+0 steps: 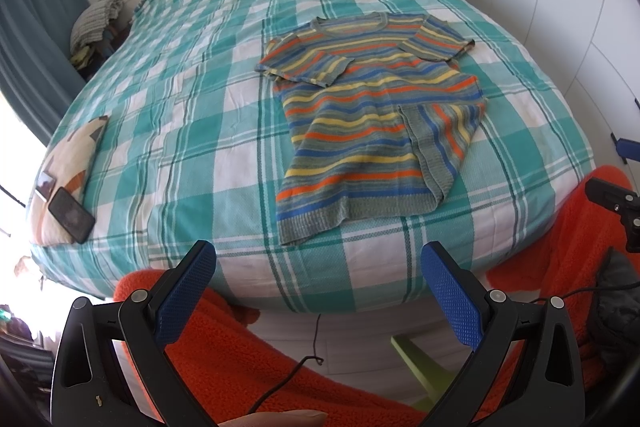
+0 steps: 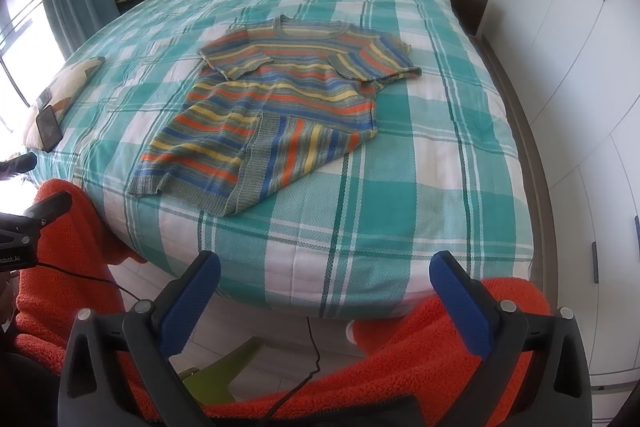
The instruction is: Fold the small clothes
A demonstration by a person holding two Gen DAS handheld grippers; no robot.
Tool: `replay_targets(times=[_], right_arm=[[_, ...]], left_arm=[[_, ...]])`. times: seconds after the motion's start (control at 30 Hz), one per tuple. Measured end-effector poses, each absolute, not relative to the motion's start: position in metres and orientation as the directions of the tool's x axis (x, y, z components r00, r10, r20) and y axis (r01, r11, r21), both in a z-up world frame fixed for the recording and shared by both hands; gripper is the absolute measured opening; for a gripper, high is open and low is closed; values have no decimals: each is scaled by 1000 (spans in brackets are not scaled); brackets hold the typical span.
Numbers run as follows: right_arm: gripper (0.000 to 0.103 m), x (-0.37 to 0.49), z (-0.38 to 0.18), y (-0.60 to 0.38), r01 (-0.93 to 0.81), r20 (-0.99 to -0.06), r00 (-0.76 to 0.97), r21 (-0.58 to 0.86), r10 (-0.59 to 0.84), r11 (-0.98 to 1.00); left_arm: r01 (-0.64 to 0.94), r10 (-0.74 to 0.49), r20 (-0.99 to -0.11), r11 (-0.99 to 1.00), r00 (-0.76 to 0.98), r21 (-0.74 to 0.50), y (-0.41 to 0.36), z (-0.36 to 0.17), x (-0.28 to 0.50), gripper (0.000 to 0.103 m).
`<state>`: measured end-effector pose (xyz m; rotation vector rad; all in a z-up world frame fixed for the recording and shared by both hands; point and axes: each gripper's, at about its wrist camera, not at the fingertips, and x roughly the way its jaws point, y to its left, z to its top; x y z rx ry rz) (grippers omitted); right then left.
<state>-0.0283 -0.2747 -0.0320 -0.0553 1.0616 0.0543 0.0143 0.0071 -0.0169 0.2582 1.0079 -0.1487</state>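
Knit: striped sweater (image 1: 372,115), orange, yellow, blue, grey bands; both sleeves and one hem corner folded inward.
Position: flat on checked bed (image 1: 192,115), 12 o'clock of both grippers.
Left gripper (image 1: 318,291): jaws wide, empty.
Right gripper (image 2: 325,297): jaws wide, empty.

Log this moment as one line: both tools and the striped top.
left tool: open, off bed | right tool: open, off bed | striped top: on checked bedspread, sleeves and one hem corner folded in
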Motion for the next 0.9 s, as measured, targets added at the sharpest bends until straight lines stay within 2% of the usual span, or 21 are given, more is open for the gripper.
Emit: replay_targets(times=[0.9], right_arm=[[103,-28,-36,-274,-72,-876,482,-17,20,997]], left_arm=[[239,-2,-850,960,526,146,6,-17,14,102]])
